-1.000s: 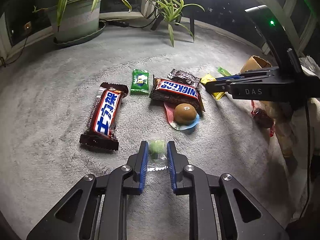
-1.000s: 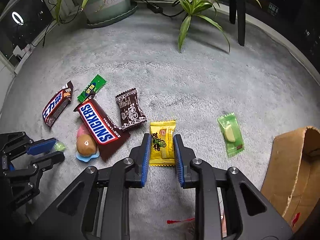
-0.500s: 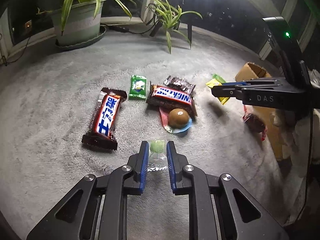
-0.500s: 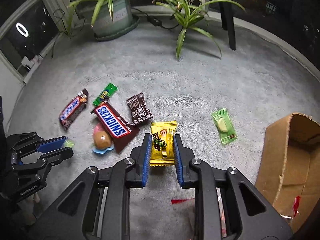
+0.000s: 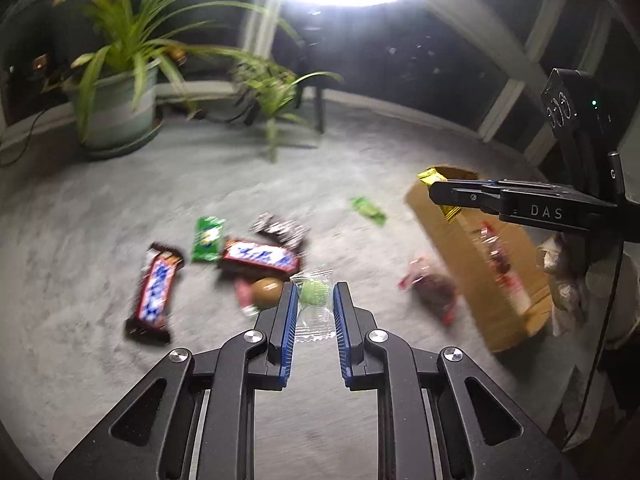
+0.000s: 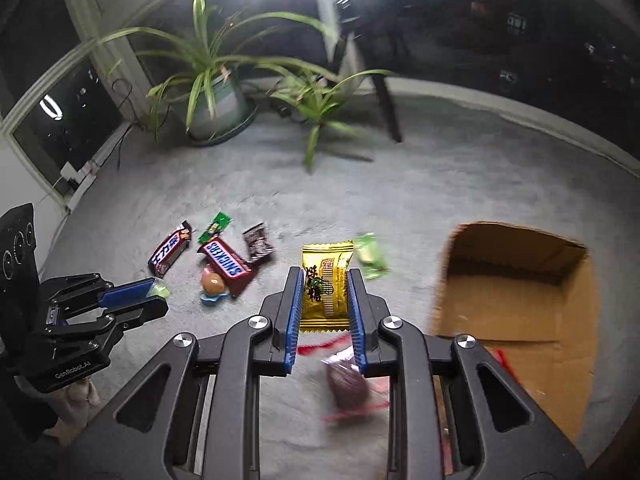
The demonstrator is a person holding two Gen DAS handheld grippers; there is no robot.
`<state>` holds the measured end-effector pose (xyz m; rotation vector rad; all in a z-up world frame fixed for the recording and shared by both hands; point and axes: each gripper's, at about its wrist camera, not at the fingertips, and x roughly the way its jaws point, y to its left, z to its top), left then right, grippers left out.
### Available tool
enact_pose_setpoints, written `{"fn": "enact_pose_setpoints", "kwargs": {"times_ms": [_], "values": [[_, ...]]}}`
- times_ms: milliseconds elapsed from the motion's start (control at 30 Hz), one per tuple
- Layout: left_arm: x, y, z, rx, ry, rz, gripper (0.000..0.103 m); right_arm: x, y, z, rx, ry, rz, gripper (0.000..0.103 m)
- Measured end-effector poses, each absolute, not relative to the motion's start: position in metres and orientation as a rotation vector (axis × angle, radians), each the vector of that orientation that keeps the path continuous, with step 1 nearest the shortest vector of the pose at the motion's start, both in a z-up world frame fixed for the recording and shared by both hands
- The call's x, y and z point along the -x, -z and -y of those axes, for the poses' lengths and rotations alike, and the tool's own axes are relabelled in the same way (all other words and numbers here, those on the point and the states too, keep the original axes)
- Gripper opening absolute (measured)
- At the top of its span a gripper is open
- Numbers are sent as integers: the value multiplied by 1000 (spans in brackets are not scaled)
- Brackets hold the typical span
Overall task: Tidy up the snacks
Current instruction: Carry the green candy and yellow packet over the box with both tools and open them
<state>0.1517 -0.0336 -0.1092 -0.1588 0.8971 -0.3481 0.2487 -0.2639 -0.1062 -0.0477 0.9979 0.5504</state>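
Left claw (image 5: 314,304) clamped green candy (image 5: 314,294), aloft over carpet (image 5: 80,240) | right claw (image 6: 324,292) pinched yellow packet (image 6: 326,284) beside box (image 6: 520,300) | risk: slick wrappers might slip out mid-carry, missing box.

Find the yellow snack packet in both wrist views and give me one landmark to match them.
Left wrist view: yellow snack packet at upper right, clamped in the right gripper over the cardboard box.
Right wrist view: yellow snack packet at centre, between the fingers.
Shared landmark: the Snickers bar.
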Motion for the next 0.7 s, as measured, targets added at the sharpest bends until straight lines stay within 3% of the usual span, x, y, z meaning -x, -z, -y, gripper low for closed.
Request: {"fn": "enact_pose_setpoints", "kwargs": {"times_ms": [700], "values": [[-145,92,195,99,643,-880,17,-213,114,419,-43,-339,-1028,22]]}}
